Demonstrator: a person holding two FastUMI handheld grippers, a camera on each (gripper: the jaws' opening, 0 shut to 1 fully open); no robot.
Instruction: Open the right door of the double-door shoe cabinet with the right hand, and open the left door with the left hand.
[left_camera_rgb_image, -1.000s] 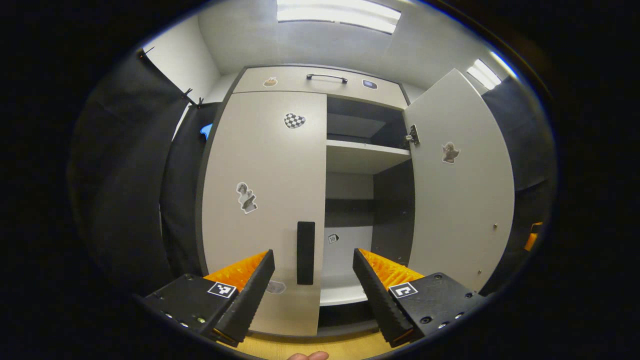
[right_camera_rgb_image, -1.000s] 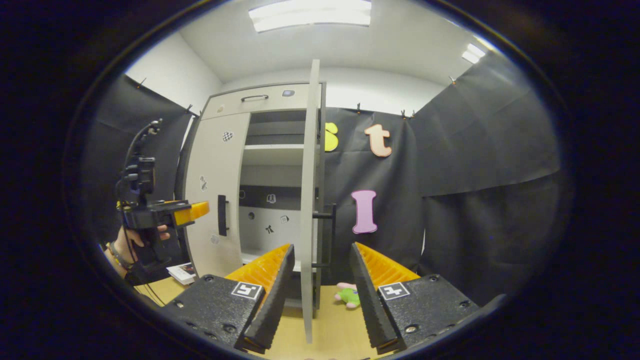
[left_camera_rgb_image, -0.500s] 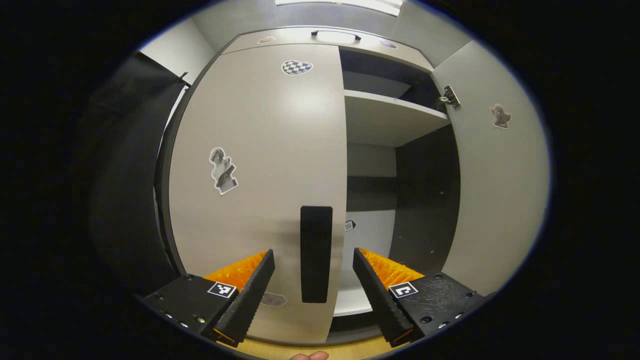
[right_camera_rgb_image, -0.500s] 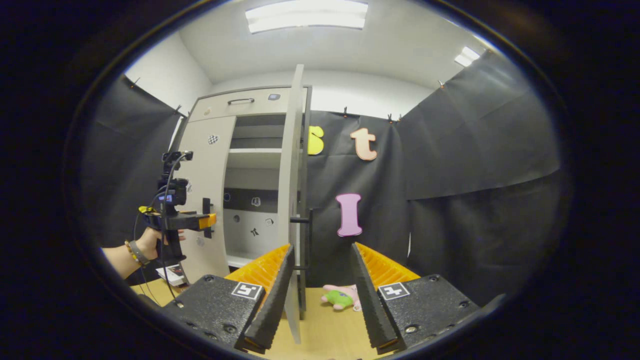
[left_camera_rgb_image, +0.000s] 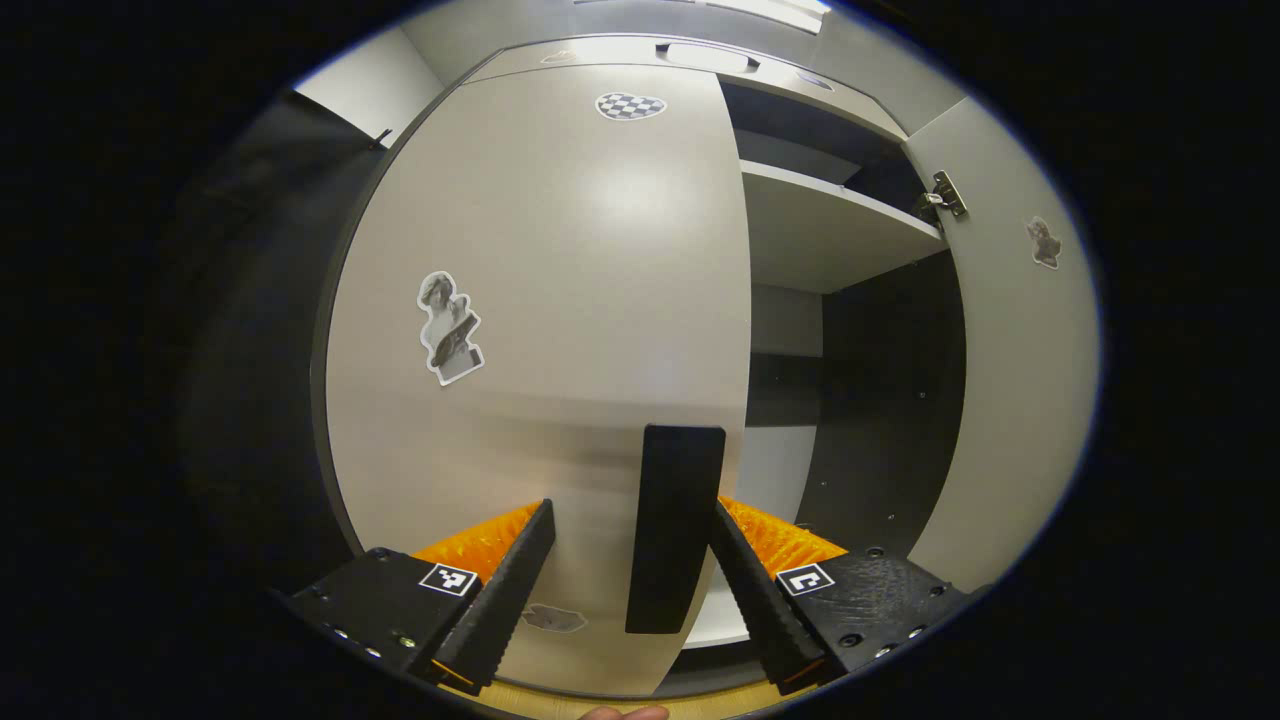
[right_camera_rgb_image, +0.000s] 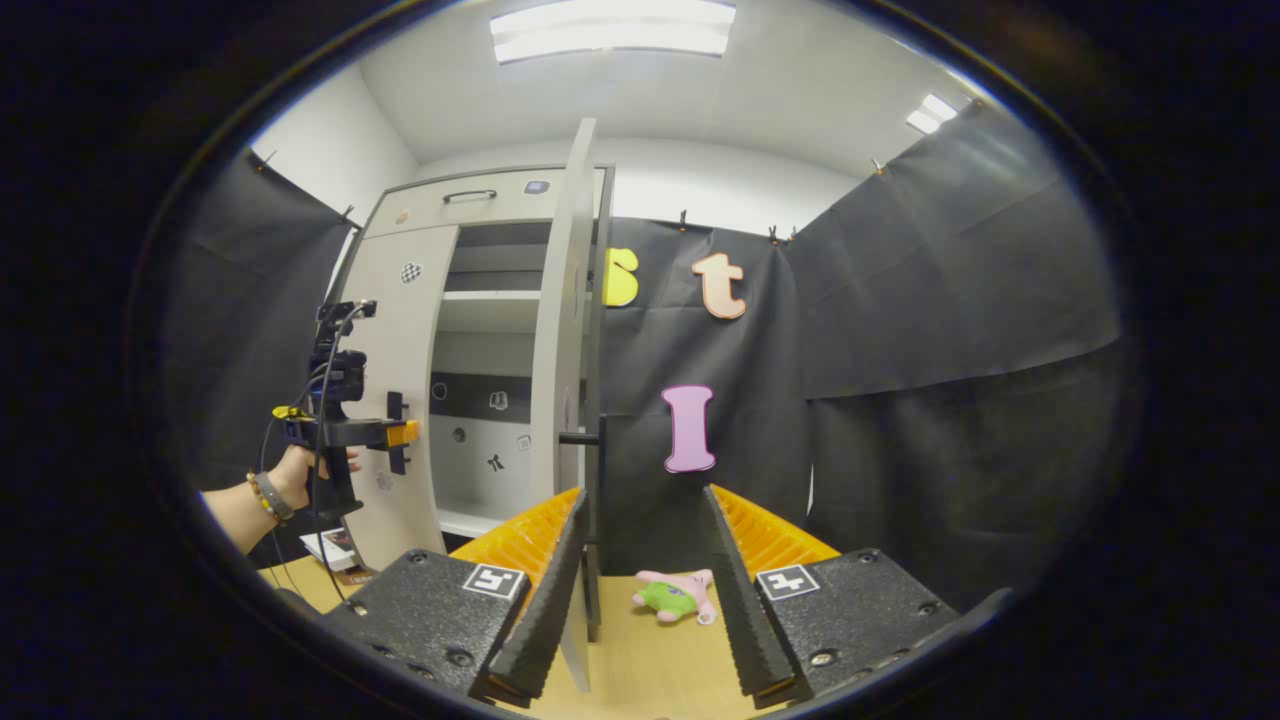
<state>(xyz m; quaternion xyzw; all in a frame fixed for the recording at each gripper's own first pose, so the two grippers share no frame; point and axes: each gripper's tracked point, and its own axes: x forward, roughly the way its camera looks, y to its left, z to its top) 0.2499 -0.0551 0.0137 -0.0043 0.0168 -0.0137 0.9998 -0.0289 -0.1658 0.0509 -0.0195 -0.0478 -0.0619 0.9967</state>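
Currently: right door (right_camera_rgb_image: 560, 330) open, left door (left_camera_rgb_image: 540, 330) shut, my left gripper (left_camera_rgb_image: 632, 570) wide around its black handle (left_camera_rgb_image: 672, 530); next, close and pull.

Black screwed gripper (left_camera_rgb_image: 630, 590) bodies, orange ribbed jaws, square fiducial markers

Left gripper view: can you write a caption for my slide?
Open left gripper straddles the black handle of the shut left door; right door stands open.
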